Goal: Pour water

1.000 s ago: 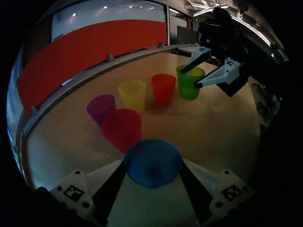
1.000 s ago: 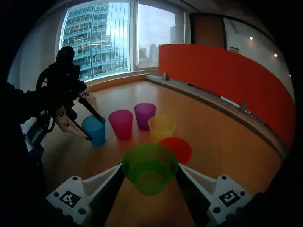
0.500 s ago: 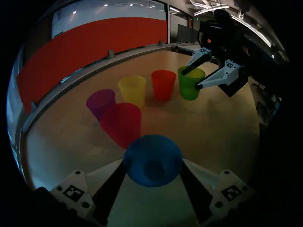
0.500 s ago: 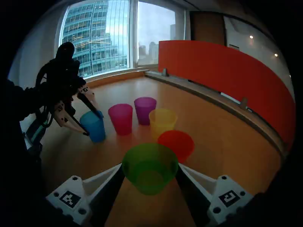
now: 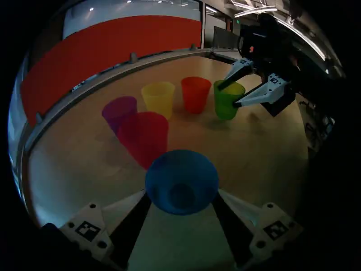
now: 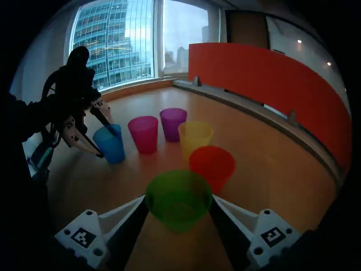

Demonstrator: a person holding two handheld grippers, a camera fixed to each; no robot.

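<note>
My left gripper (image 5: 182, 195) is shut on a blue cup (image 5: 182, 174), held upright close to the camera. In the right gripper view that blue cup (image 6: 110, 145) hangs at the left in the left gripper (image 6: 106, 143), with a person's dark arm behind it. My right gripper (image 6: 178, 202) is shut on a green cup (image 6: 178, 192), also upright. From the left gripper view, the green cup (image 5: 227, 100) sits between the right gripper's (image 5: 226, 95) fingers at the far right. Both cups seem slightly above the wooden table (image 5: 252, 149). I cannot tell if either holds water.
Standing between the held cups are a magenta cup (image 5: 144, 137), a purple cup (image 5: 119, 113), a yellow cup (image 5: 158, 98) and a red cup (image 5: 195, 93). An orange partition (image 6: 270, 86) runs along the table's far edge. Large windows (image 6: 117, 45) lie behind the left gripper.
Both grippers have risen a little with their cups still held. The row of standing cups now sits farther from the blue cup and from the green cup.
</note>
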